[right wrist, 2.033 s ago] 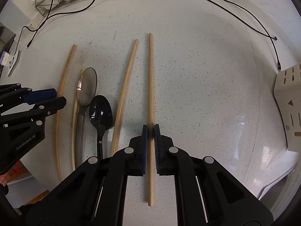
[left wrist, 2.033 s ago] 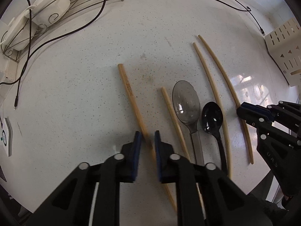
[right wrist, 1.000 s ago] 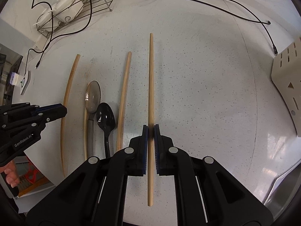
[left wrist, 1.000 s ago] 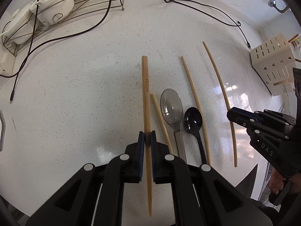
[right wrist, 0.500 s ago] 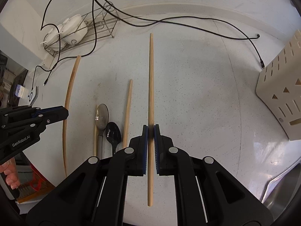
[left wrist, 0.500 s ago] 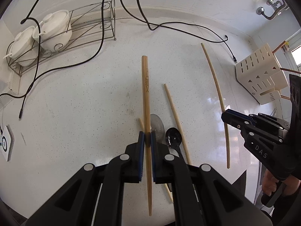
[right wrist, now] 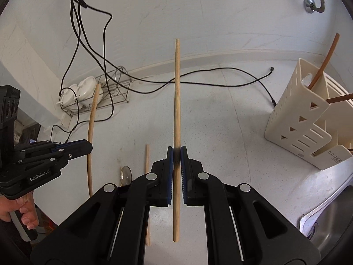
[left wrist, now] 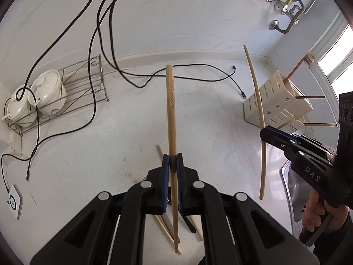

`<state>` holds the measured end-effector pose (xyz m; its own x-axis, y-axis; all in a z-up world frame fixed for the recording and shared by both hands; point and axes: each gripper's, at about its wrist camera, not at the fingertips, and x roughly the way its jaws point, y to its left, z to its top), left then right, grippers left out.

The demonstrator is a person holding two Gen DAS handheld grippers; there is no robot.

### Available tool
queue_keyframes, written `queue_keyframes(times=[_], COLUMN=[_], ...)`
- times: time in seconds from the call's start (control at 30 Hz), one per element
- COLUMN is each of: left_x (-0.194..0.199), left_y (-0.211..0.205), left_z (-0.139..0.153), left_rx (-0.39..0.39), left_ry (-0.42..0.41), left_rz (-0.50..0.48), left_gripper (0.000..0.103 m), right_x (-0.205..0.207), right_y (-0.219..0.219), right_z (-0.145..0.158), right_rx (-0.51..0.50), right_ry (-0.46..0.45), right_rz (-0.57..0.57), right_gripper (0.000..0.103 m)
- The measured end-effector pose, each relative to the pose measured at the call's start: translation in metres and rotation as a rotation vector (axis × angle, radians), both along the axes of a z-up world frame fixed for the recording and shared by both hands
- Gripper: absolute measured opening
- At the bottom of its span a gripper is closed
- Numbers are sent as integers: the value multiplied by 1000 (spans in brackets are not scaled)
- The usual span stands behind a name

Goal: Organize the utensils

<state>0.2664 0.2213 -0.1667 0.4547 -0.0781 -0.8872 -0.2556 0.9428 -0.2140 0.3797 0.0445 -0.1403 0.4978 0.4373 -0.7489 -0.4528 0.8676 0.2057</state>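
Observation:
My left gripper [left wrist: 173, 158] is shut on a patterned bamboo chopstick [left wrist: 171, 110], held in the air above the white counter. My right gripper [right wrist: 176, 149] is shut on a plain, thinner chopstick [right wrist: 177, 88], also lifted. Each gripper shows in the other's view: the right gripper [left wrist: 263, 131] with its chopstick [left wrist: 257, 101], the left gripper [right wrist: 89, 146] with its chopstick [right wrist: 91, 119]. A grey spoon [right wrist: 126, 175] and another chopstick [right wrist: 147, 161] lie on the counter below, partly hidden by the fingers. The cream utensil holder [right wrist: 304, 119] stands at the right with several sticks in it.
A wire rack with white lidded pots [left wrist: 44, 97] stands at the back left. Black cables [left wrist: 187, 75] trail across the counter and up the wall. A steel sink [right wrist: 331, 227] lies at the lower right, behind the holder [left wrist: 275, 103]. A small white device [left wrist: 14, 201] lies at the left edge.
Both grippers have risen off the counter with their chopsticks and tilted up. The wall and the utensil holder have come into view; the spoons and loose chopsticks have dropped low in the frames.

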Motion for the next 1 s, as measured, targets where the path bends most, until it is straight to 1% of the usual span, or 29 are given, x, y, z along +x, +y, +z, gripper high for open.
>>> queue_keyframes(times=[0.13,0.23,0.43,0.6,0.77,0.87,1.0], left_x=[14,24,42,60,78,88,105], left_y=[-7,-13,-32,-52,-75,-89,-106], left_z=[25,49,89,115,142,154,167], left_rx=[7,14,19,21,23,18,20], left_ry=[-74,-151,-281,-365,-444,-493,-533], left_rz=[-20,-36,-68,-111,-155,-184,-220], left_gripper=[6,6,6,6,6,6,6], right_x=[-5,-14,-21,-28,-38,-34,-27], right_y=[-16,-26,-57,-87,-120,-140,-167], right_z=[28,51,90,121,147,159,166], right_rx=[36,38,88,132,140,155,178], right_ry=[-104,-210,-335,-441,-592,-629,-640], right_rz=[-22,-55,-127,-188,-272,-318,-368], right_gripper=[6,6,6,6,6,6,6])
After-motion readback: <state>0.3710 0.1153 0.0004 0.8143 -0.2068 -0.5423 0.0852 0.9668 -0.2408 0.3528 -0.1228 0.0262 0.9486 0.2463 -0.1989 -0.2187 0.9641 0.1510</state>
